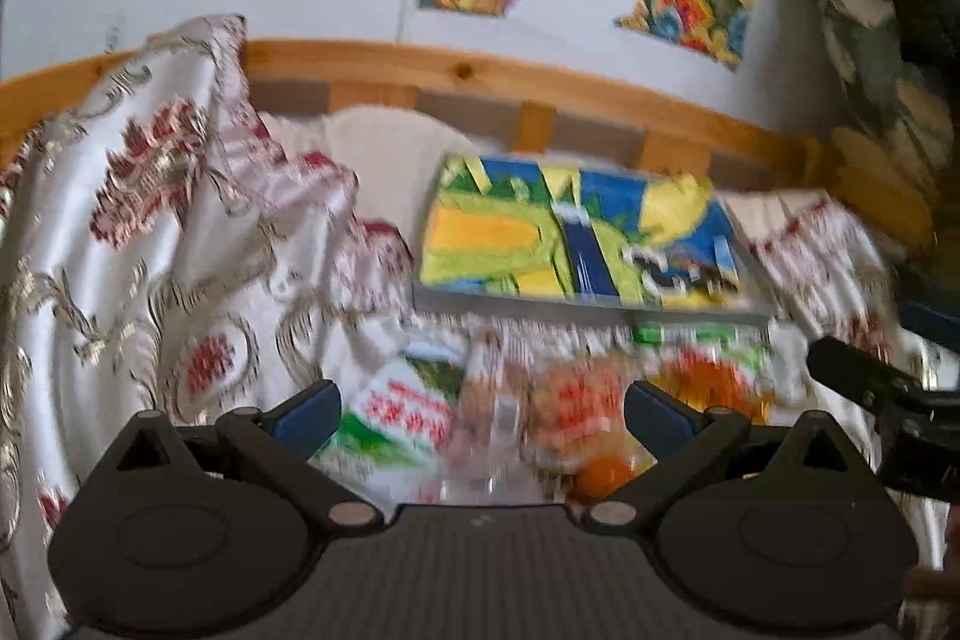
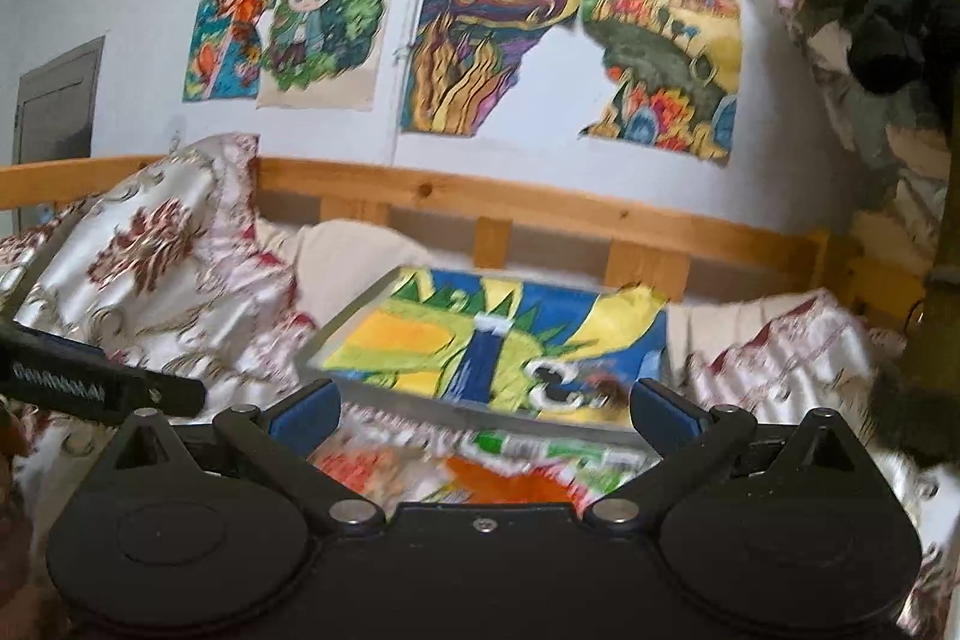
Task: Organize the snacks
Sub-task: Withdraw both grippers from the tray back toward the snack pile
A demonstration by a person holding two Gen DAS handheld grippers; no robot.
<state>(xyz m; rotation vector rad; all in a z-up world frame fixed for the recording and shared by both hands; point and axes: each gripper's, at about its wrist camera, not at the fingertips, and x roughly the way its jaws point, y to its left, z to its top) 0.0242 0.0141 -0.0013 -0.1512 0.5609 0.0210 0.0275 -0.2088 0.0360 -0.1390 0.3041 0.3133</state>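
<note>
Both of my tools are spread wide and hold nothing. On the left hand-held gripper (image 1: 480, 415) the blue pads (image 1: 309, 415) stand well apart above a heap of snack packets (image 1: 480, 418) lying on the bed — a white packet with red print (image 1: 399, 415) sits toward the left pad, and an orange-and-green packet (image 1: 708, 379) lies toward the right one. Motion blur smears this view, so the round orange thing (image 1: 603, 472) low in the pile may be a sweet or a fruit; I cannot tell which.

Just beyond the snacks lies a flat grey tray (image 1: 588, 307) with a bright painted picture (image 1: 576, 232) on it, resting on the floral bedspread (image 1: 150, 196) in front of the wooden bed rail (image 1: 462, 70).

The right hand-held gripper (image 2: 483, 415), equally splayed, hangs over the orange-and-green packet (image 2: 510, 478) at the tray's near edge (image 2: 480, 412). The left tool's black finger (image 2: 102, 388) shows at the left edge of the right wrist view.
</note>
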